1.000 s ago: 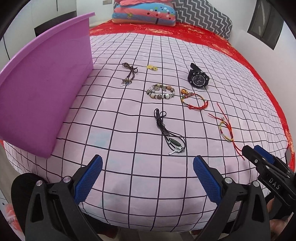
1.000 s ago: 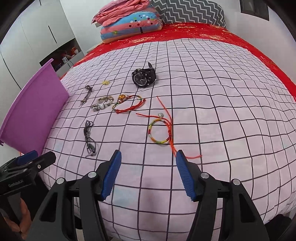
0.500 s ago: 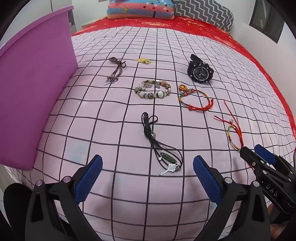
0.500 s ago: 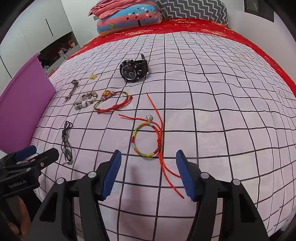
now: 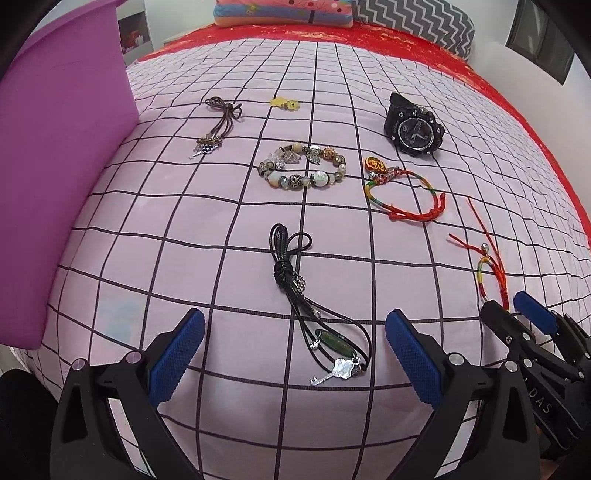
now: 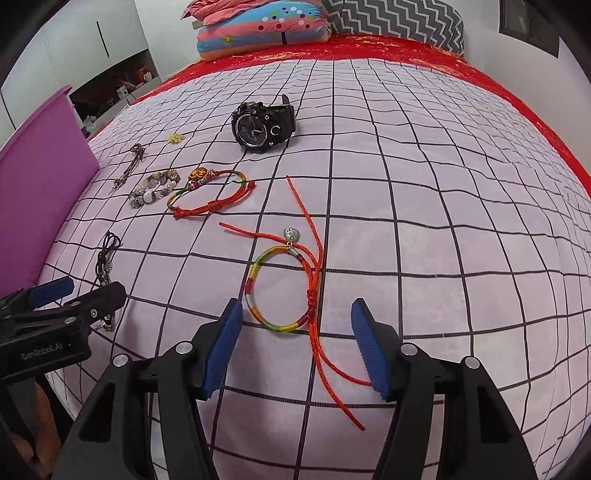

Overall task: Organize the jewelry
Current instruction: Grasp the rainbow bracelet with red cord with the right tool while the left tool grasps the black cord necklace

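Jewelry lies on a pink checked bedspread (image 5: 147, 236). My left gripper (image 5: 295, 354) is open, its fingers on either side of a black cord necklace with a key pendant (image 5: 317, 332). My right gripper (image 6: 295, 347) is open around a rainbow bracelet with red cords (image 6: 280, 288). Farther off lie a beaded bracelet (image 5: 303, 168), a red cord bracelet with an orange charm (image 5: 402, 192), a black watch (image 5: 412, 129), a brown cord necklace (image 5: 218, 122) and a small yellow charm (image 5: 284, 104). A purple box (image 5: 62, 158) stands at the left.
The right gripper shows at the lower right of the left wrist view (image 5: 517, 314). Pillows (image 6: 266, 29) lie at the head of the bed on a red sheet (image 6: 480, 70). The bed edge runs just under both grippers.
Both grippers have moved forward and down over the bed. The black cord necklace now lies between the left fingers and the rainbow bracelet between the right fingers. Nothing has been taken hold of.
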`<state>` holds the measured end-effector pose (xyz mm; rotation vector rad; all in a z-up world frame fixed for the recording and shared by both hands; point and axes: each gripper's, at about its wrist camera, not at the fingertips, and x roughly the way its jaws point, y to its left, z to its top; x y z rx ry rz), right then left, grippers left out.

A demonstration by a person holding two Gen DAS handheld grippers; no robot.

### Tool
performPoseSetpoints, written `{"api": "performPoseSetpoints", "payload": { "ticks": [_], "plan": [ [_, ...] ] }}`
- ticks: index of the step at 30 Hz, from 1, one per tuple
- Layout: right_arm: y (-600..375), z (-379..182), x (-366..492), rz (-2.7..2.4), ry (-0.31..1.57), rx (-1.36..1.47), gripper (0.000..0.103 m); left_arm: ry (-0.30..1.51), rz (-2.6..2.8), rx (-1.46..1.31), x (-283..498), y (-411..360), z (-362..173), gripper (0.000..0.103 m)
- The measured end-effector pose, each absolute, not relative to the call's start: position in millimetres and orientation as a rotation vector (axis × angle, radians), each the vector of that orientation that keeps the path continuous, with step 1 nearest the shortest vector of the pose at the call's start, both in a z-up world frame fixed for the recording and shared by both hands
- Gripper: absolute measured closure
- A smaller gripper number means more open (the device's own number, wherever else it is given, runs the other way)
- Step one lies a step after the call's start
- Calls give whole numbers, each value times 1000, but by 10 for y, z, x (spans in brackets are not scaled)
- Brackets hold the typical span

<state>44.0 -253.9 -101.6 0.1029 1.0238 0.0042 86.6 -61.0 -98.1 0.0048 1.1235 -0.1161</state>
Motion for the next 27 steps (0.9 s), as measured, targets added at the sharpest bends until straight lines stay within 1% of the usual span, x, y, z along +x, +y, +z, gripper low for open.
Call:
{"api": "performPoseSetpoints", "payload": {
  "ticks": [11, 14, 16, 18, 19, 20, 21, 22, 23, 24, 25, 26, 27],
  "plan": [
    [-2444, -1072, 460, -1, 1004, 17, 45, 1126, -115, 25, 892, -663, -1068, 8],
    [-2426, -1069, 459, 10, 1001, 13, 52, 1122, -117, 33, 888, -688, -1057, 11],
    [-2396, -1066, 451, 17, 999, 2, 61, 1115, -121, 35, 864, -702, -1045, 15],
    [-2366, -1062, 448, 25, 998, -6, 67, 1109, -127, 36, 842, -720, -1038, 20],
    [-2353, -1059, 445, 31, 998, -8, 71, 1105, -132, 36, 837, -726, -1034, 25],
    [-2343, -1056, 440, 34, 997, -8, 74, 1099, -140, 37, 827, -735, -1023, 32],
    [-2337, -1055, 436, 36, 997, -7, 80, 1094, -148, 40, 819, -748, -1008, 36],
    [-2328, -1055, 435, 41, 999, -6, 84, 1095, -154, 43, 816, -757, -1001, 42],
    [-2325, -1052, 435, 44, 1001, -4, 86, 1096, -162, 48, 811, -773, -989, 51],
    [-2321, -1047, 434, 47, 1002, -2, 89, 1096, -169, 50, 804, -782, -976, 56],
    [-2317, -1044, 433, 49, 1004, 2, 90, 1096, -174, 50, 800, -784, -968, 67],
    [-2322, -1038, 428, 52, 1006, 11, 90, 1098, -185, 48, 795, -791, -960, 81],
    [-2328, -1034, 426, 54, 1008, 19, 91, 1103, -194, 47, 790, -793, -954, 88]
  ]
}}
